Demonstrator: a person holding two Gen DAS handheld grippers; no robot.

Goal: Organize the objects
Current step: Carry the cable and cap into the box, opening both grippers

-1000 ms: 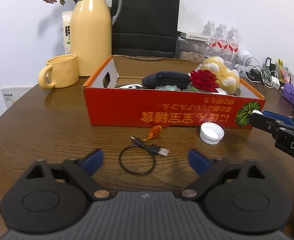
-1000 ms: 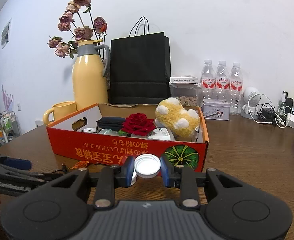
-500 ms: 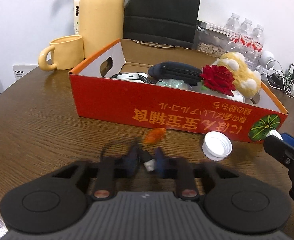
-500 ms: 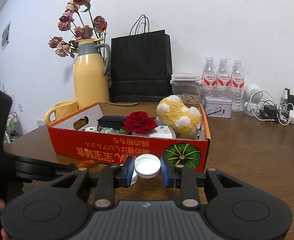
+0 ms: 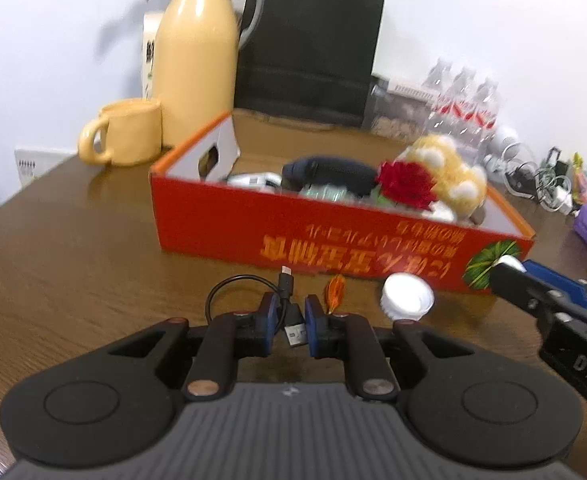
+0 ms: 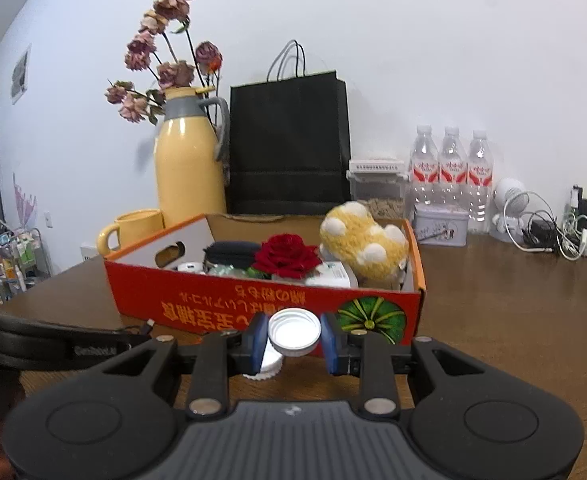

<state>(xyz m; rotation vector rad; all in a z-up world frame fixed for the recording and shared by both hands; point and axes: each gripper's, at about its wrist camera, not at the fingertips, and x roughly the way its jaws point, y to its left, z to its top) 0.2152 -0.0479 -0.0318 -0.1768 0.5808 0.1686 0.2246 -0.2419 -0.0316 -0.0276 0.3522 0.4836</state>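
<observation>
Cable (image 5: 283,304) pinched at its plug end between closed left tool (image 5: 287,322) pads, just in front of red box (image 5: 333,240), loop trailing on tabletop (image 5: 73,264). White cap (image 6: 293,332) clamped in right tool (image 6: 293,338), also just in front of box, second cap (image 5: 407,300) lying near box wall. Risks: plug slipping from thin grip during lift; dangling loop snagging orange trinket (image 5: 334,292) or catching box rim, dragging cable out.

A brown wooden table (image 6: 513,320) fills the lower half. A plain white wall (image 6: 413,40) stands behind it, at 12 o'clock. At 9 o'clock stands a small cluttered rack (image 6: 13,264).
</observation>
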